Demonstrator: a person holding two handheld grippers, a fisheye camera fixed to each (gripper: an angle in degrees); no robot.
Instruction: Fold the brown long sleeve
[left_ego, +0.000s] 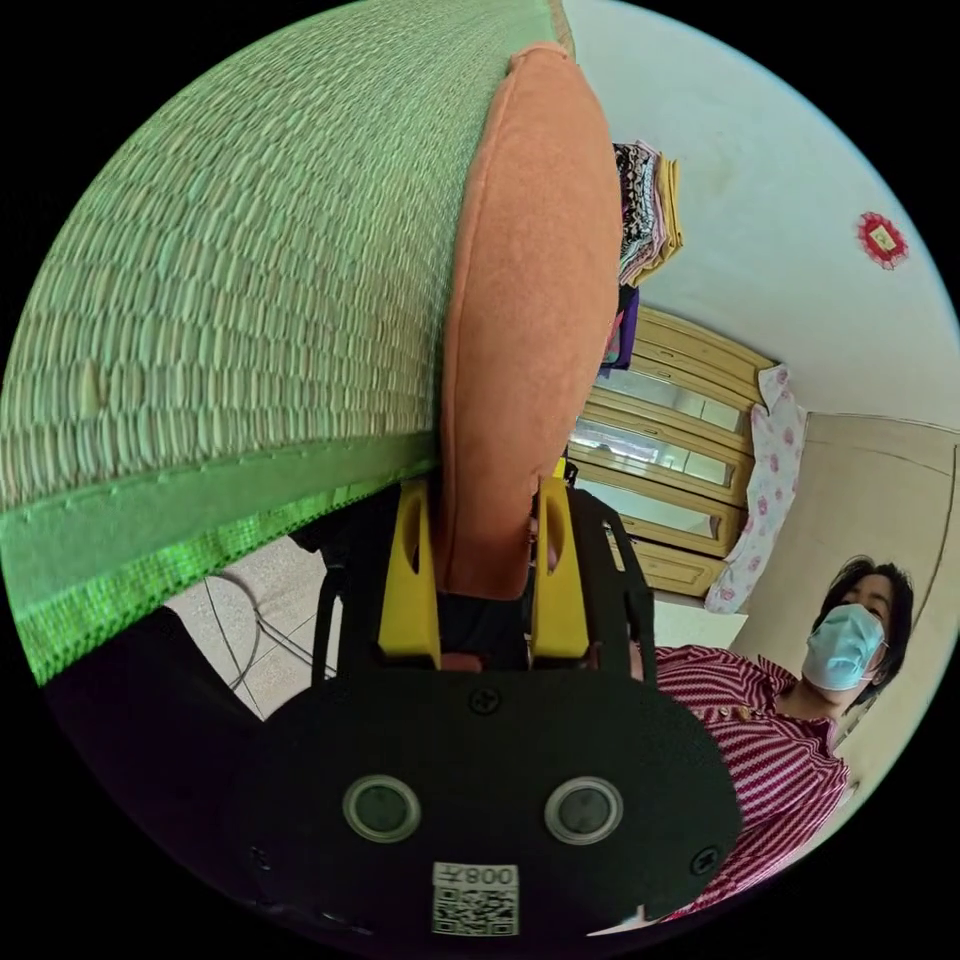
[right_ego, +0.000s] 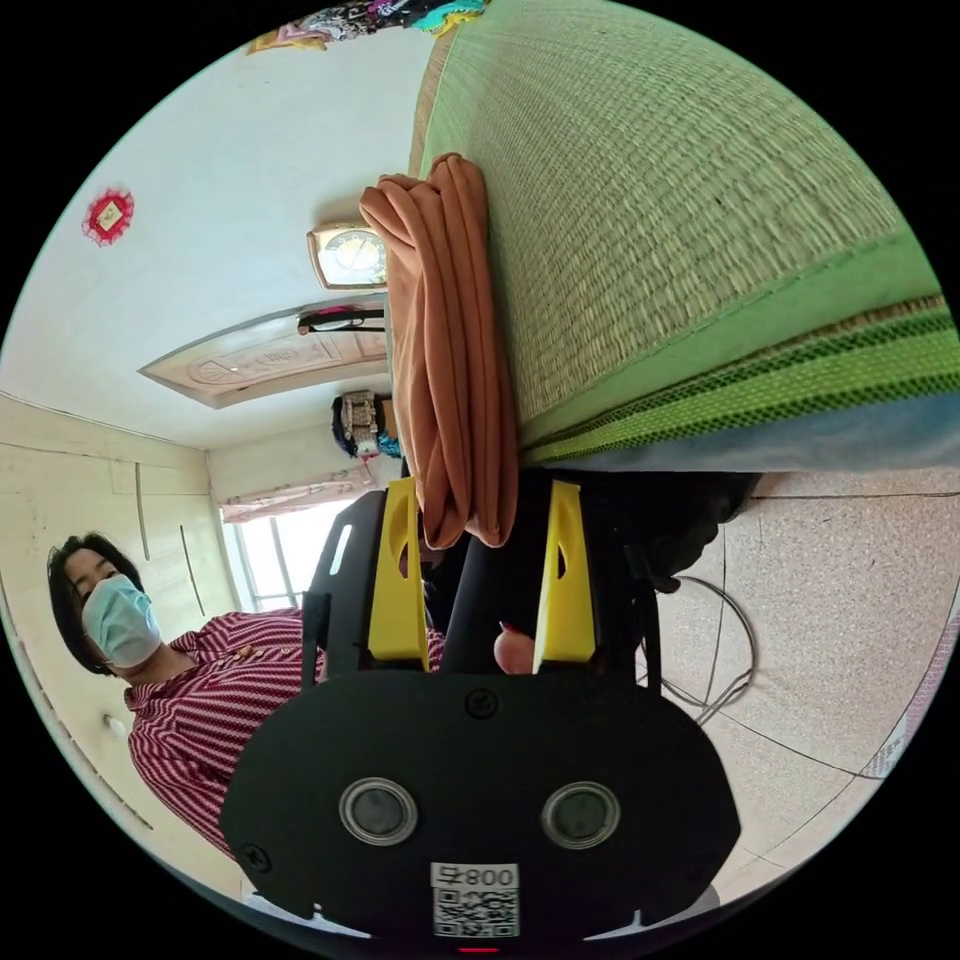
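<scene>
Gripping the brown long sleeve (left_ego: 530, 300) at its near end with the left tool (left_ego: 483, 500): yellow jaws set moderately apart, pressed against both sides of the thick folded bundle as far as can be seen. Lying folded into a long narrow roll on the green woven mat (left_ego: 250, 250), with that near end reaching past the mat's edge.

Seen from the right gripper view as stacked layers (right_ego: 445, 350) along the mat (right_ego: 680, 200), loose end hanging between the jaws of the right tool (right_ego: 483, 490). Held open there: cloth close against one jaw, a clear gap before the other, so nothing pinched on that side.

Risks, as a judgement:
- Closing the right tool on the outer layers alone, leaving the inner folds free to slide out and undo the roll.
- Pulling with the clamped left tool while the right is unclamped, twisting the bundle or dragging it off the mat's edge towards the floor (right_ego: 850, 620), near the cable (right_ego: 735, 640).
- Lifting unevenly, letting the middle sag and the layers fan apart.

Containers: none around the garment. Across the room, a wooden cabinet (left_ego: 670, 400) with glazed doors, contents impossible to tell; beside it, a stack of folded cloths (left_ego: 648, 205), not boxed in anything visible.
</scene>
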